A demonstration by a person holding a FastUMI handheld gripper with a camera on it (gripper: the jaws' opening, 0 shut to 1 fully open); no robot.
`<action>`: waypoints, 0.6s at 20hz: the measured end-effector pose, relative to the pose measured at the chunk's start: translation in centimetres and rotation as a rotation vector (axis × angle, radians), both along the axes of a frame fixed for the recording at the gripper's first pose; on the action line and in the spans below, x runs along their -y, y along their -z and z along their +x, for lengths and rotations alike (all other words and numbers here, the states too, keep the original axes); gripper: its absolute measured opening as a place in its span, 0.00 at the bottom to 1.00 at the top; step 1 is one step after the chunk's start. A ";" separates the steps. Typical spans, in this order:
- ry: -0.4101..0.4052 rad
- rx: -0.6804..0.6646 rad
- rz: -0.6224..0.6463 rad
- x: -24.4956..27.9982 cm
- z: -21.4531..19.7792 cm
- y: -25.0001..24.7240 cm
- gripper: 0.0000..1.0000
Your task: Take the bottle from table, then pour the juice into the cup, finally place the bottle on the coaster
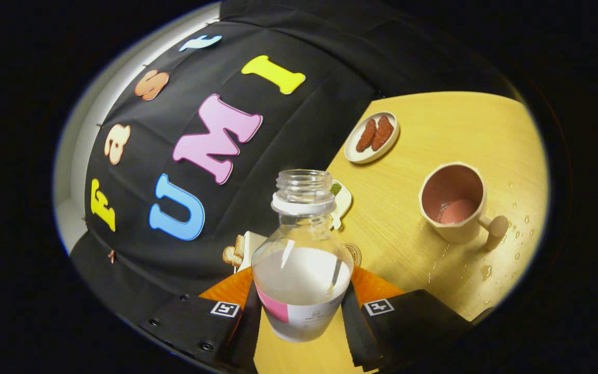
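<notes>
A clear uncapped bottle (301, 259) with whitish juice in its lower half and a pink and white label sits between my fingers, both pressing on its sides. My gripper (301, 306) is shut on it and holds it above the wooden table (434, 135), the whole view tilted. To the right of the bottle stands a beige cup (454, 202) with a handle and some pink liquid at its bottom. A round coaster (353, 253) peeks out just behind the bottle's right shoulder, mostly hidden by it.
A small plate with two brown sausages (372, 136) lies beyond the cup. A white dish (341, 202) and a plate with toast (238, 252) sit behind the bottle. Water drops (517, 234) are scattered on the table by the cup's handle.
</notes>
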State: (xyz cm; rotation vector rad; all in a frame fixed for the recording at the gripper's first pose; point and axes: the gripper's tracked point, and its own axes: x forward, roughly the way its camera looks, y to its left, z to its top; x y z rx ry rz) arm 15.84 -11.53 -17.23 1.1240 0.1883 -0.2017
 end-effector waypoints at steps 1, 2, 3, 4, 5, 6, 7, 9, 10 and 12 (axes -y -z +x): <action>0.016 -0.007 0.047 0.3 0.1 0.3 0.71; 0.036 -0.008 0.092 0.5 0.4 0.5 0.71; 0.057 -0.011 0.138 1.0 0.3 0.5 0.71; 0.078 -0.013 0.182 1.3 0.3 0.7 0.71; 0.100 -0.015 0.221 1.7 0.5 1.0 0.71; 0.119 -0.019 0.261 2.0 0.6 1.4 0.71; 0.138 -0.025 0.301 2.4 0.8 1.7 0.71; 0.169 -0.055 0.382 3.0 0.9 2.6 0.71; 0.186 -0.054 0.419 3.3 1.1 2.8 0.71; 0.211 -0.053 0.470 3.8 0.8 2.9 0.71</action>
